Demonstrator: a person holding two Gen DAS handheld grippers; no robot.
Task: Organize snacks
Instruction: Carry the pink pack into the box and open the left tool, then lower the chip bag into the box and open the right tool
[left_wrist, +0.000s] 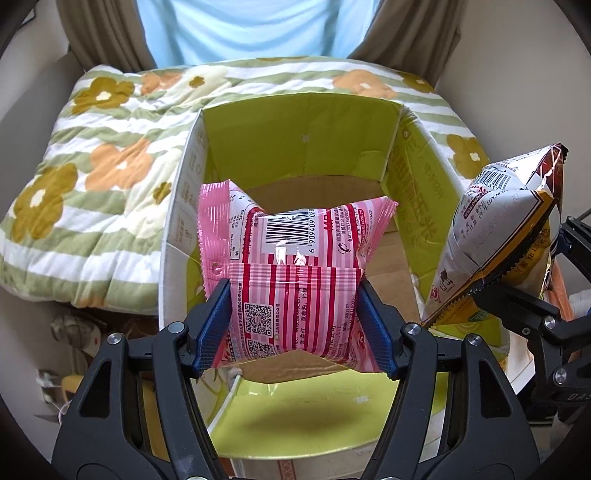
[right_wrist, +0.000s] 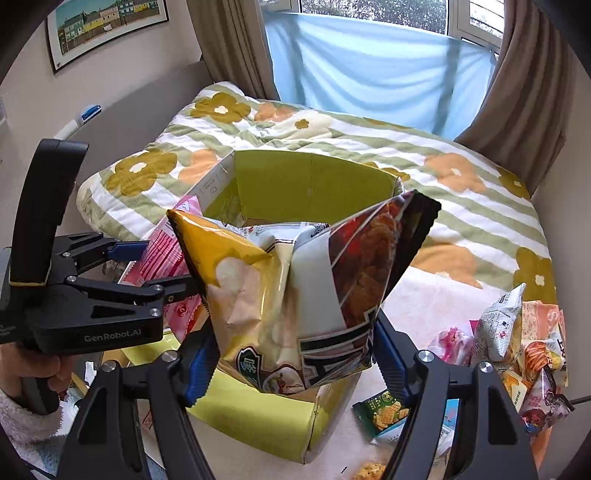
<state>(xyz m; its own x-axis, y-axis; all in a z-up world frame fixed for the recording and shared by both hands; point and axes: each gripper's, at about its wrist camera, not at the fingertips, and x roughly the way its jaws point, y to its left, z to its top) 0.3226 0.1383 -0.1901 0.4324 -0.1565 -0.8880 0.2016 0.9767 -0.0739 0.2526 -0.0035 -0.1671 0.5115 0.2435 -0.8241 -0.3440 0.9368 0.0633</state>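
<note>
Floral quilt (left_wrist: 92, 147) behind open green carton (left_wrist: 295, 140) (interior mostly free), left tool (left_wrist: 293, 325) clamping pink packet (left_wrist: 291, 269) above the carton mouth, right tool (right_wrist: 295, 354) clamping yellow chip bag (right_wrist: 280, 295) beside the carton's right wall.

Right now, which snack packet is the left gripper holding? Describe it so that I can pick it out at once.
Find the open cardboard box with yellow-green walls in front of the flowered quilt. Over its opening, the left gripper is clamped on a pink-and-red striped foil packet. Unlike the yellow, white and brown chip bag in the right gripper, it shows a barcode and QR codes.
</note>
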